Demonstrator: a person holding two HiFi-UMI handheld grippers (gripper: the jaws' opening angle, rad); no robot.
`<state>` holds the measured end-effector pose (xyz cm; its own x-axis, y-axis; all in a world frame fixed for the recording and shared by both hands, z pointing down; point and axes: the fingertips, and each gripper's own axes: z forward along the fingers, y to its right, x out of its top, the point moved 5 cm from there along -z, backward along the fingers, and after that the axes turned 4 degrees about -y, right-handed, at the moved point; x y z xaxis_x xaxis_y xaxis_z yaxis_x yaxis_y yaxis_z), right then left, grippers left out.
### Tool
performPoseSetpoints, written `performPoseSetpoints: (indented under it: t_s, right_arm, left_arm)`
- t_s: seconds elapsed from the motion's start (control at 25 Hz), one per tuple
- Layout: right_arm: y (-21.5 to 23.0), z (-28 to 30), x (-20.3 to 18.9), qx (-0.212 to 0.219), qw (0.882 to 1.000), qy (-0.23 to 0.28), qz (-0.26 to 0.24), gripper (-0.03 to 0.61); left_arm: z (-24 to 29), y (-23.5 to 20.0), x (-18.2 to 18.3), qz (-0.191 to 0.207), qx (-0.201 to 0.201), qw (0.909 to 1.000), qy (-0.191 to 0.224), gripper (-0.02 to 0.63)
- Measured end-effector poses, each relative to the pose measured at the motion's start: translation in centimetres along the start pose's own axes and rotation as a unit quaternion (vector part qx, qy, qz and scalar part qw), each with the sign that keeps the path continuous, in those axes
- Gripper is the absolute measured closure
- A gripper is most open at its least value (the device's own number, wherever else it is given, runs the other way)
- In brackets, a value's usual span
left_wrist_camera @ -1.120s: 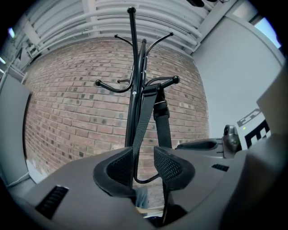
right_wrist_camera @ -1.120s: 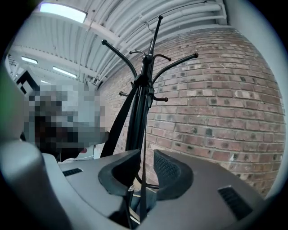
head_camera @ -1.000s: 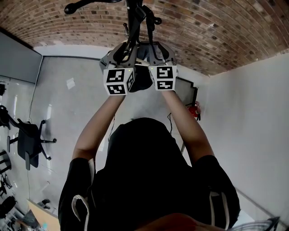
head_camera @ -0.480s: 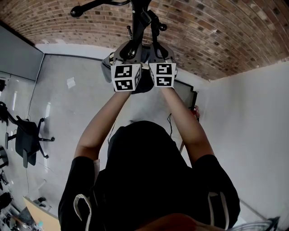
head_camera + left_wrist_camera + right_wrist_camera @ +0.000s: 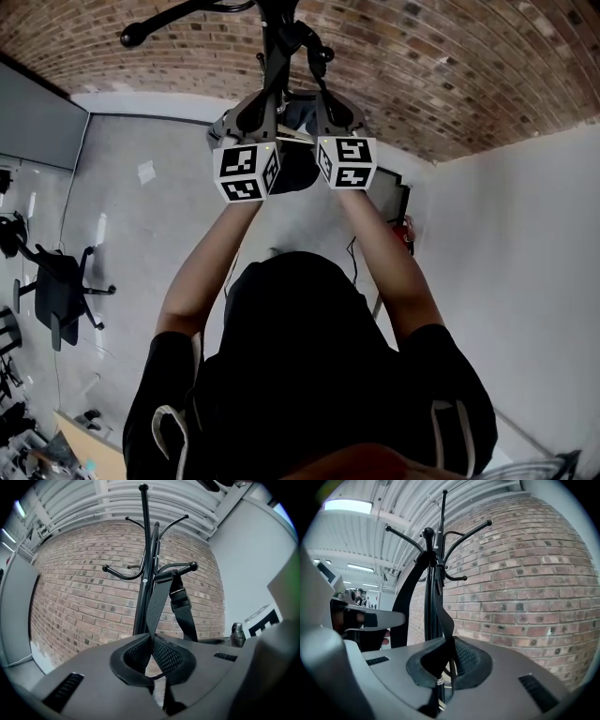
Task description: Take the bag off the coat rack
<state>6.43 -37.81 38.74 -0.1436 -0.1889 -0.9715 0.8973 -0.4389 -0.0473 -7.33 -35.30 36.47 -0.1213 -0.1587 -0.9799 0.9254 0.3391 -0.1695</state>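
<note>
Grasp step: our left gripper (image 5: pixel 152 657) has just closed its fingers on the strap (image 5: pixel 158 603), and our right gripper (image 5: pixel 446 663) pinches it too — the bag (image 5: pixel 298 174) hangs from a coat rack (image 5: pixel 142 588) hook (image 5: pixel 182 568). Next we must lift the strap over that knobbed tip; upper hooks crowd overhead, and the brick wall (image 5: pixel 525 597) stands close behind.

The coat rack pole (image 5: pixel 144 536) and its curved hooks (image 5: pixel 115 573) crowd the strap (image 5: pixel 159 602), with the brick wall (image 5: pixel 79 597) seemingly close behind.
</note>
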Motion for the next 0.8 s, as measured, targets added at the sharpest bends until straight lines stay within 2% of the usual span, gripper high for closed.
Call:
performPoseSetpoints:
  t_s: [0.2, 0.4, 0.8]
  right_arm:
    - [1.4, -1.1, 0.9, -0.018, 1.0, 0.017, 0.006, 0.557]
    - [2.7, -2.6, 2.4, -0.027, 0.999, 0.034, 0.034, 0.557]
    - [3.2, -5.1, 4.9, -0.041, 0.996, 0.072, 0.035, 0.557]
  left_arm:
    - [-0.3, 0.5, 0.5, 0.005, 0.001, 1.0, 0.006, 0.591]
    - [-1.1, 1.4, 2.1, 0.071, 0.016, 0.9967, 0.037, 0.591]
    - [-2.6, 1.6, 3.7, 0.055, 0.016, 0.9969, 0.053, 0.591]
